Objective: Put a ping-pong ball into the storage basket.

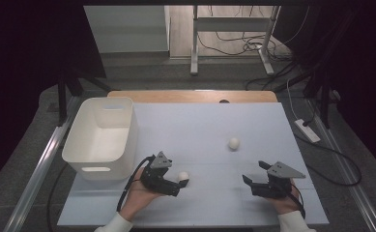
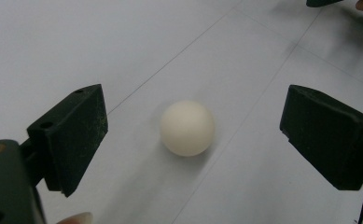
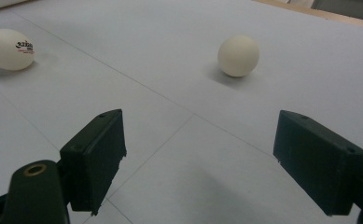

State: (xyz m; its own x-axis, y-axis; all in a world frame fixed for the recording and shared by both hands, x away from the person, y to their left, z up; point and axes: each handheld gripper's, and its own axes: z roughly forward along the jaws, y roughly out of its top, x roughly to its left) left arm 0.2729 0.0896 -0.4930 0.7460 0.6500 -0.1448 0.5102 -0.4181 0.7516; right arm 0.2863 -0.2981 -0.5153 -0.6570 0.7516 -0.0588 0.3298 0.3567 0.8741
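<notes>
White near ball (image 2: 187, 128) betw. wide-open left claw (image 2: 193, 135), ungripped; far ball (image 1: 233, 143) on table (image 1: 253, 203), bin (image 1: 81, 157) empty; right claw (image 3: 200, 163) wide, idle.

Lab: test table (image 1: 253, 130), floor cables (image 1: 234, 46)

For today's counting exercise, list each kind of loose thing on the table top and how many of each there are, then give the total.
White balls: 2, one between the open jaws of the left gripper, at, and one farther out on the board at.
White bins: 1, at the left edge.
Total: 3
</notes>
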